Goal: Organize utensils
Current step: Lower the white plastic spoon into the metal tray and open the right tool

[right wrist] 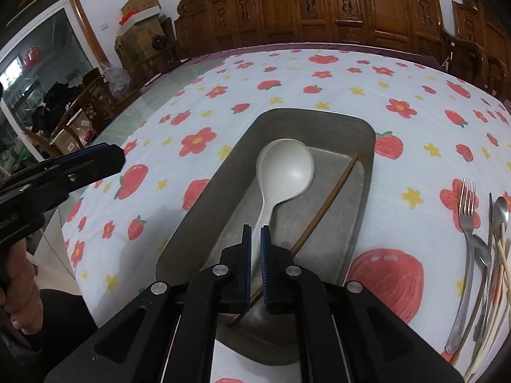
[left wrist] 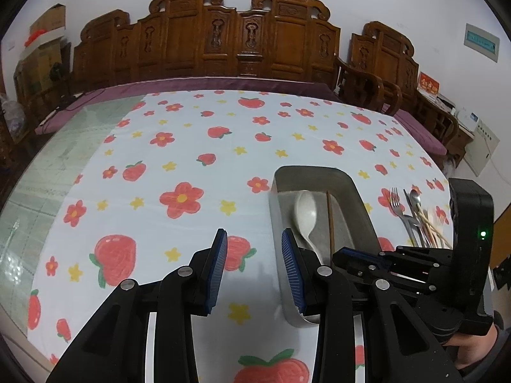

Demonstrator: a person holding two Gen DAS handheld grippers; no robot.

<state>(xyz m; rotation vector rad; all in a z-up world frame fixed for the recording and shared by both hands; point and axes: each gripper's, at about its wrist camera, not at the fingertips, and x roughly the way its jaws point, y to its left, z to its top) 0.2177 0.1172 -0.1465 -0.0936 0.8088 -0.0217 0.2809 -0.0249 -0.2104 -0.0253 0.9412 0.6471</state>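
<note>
A grey rectangular tray (right wrist: 322, 118) lies on the counter (right wrist: 351, 83), which is covered by a white cloth printed with red flowers, strawberries and small yellow stars. In the tray rests a large white spoon (right wrist: 286, 167), bowl toward the far end and handle running back toward the near end, and beside it on its right a single dark brown chopstick (right wrist: 329, 202) lies slanted along the tray floor. The right gripper (right wrist: 256, 261) hangs over the near end of the tray, its blue-padded fingers (right wrist: 265, 261) drawn almost together with the white spoon's handle passing between them; the narrow gap leaves it unclear whether the pads are pressing on the handle. The left gripper (left wrist: 254, 271) hovers over the bare cloth just to the left of the tray, its fingers (left wrist: 217, 268) spread apart with nothing between them; the right-hand one of the pair stands in front of the tray's left wall. Toward the right edge of the counter, well apart from the tray, a loose cluster of utensils lies on the cloth: a metal fork (right wrist: 464, 249), a metal spoon (right wrist: 499, 212) and several pale chopsticks (right wrist: 503, 255), overlapping one another. A carved wooden bench (left wrist: 204, 38) runs along the wall beyond the far edge of the counter.
</note>
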